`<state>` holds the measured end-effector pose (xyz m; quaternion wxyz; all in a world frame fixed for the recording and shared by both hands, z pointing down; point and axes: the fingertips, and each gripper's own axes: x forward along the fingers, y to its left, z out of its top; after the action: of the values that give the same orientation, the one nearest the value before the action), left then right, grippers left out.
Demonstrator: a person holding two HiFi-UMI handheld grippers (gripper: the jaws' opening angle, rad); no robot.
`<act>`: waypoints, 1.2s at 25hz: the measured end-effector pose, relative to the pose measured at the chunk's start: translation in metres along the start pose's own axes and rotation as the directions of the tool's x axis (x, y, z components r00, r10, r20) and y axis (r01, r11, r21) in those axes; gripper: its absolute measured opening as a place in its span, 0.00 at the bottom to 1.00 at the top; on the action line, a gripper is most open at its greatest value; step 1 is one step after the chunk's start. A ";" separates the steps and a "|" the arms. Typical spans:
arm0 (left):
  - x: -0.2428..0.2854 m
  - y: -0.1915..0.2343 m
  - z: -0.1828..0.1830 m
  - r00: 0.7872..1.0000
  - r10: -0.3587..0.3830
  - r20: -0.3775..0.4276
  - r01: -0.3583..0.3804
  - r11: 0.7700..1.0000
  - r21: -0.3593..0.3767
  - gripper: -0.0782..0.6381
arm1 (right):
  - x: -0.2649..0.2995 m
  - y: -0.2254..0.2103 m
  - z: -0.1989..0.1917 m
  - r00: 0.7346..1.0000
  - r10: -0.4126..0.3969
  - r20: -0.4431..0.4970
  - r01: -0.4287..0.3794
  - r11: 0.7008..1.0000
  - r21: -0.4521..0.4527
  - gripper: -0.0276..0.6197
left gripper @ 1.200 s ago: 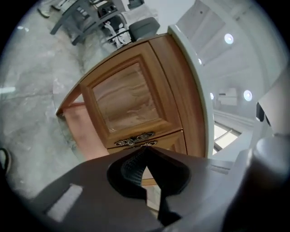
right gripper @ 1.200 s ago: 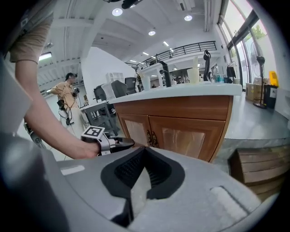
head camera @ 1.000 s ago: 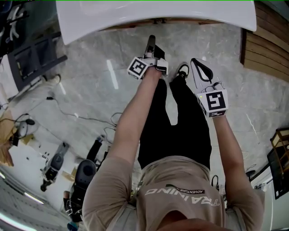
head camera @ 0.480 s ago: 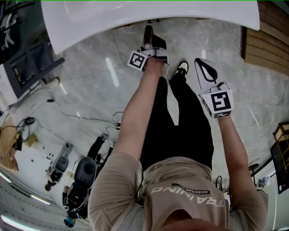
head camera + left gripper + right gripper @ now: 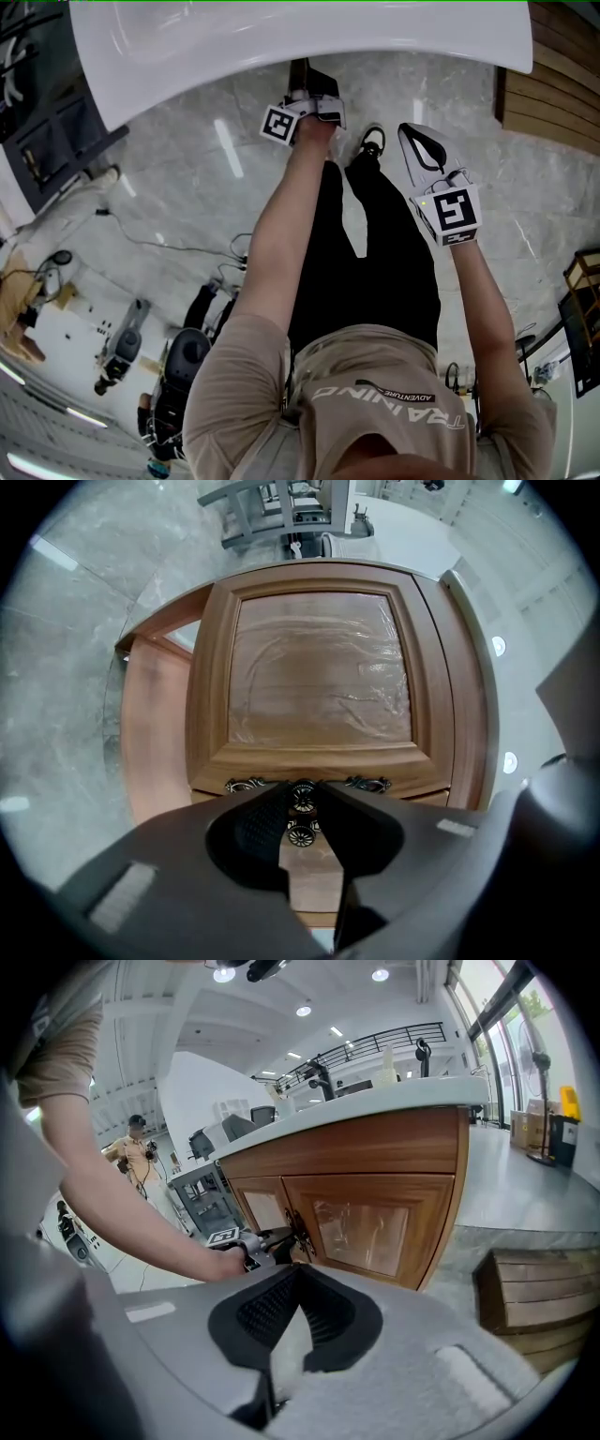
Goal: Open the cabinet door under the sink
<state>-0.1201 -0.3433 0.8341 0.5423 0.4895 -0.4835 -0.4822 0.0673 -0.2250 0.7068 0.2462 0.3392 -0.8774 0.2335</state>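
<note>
Two doors [image 5: 370,1227], two knobs [image 5: 300,834]; left gripper [image 5: 302,787] clasping upper knob [image 5: 302,796]

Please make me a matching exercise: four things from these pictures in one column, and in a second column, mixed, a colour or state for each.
Things:
1. left gripper
2. right gripper
3. cabinet door
4. countertop

Colour or state:
A. white
B. jaws together, holding nothing
C. brown wood
D. jaws closed on a door knob

Pairs: 1-D, 2-B, 3-C, 4-A.
</note>
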 end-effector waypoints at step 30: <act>-0.009 -0.001 0.005 0.999 -0.036 -0.019 0.036 0.999 0.011 0.25 | -0.003 -0.004 -0.015 0.999 -0.004 -0.033 0.005 0.999 0.044 0.05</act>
<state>-0.1259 -0.3349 0.8332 0.5354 0.5054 -0.4723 -0.4846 0.0757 -0.2176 0.7178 0.2536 0.3428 -0.8671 0.2577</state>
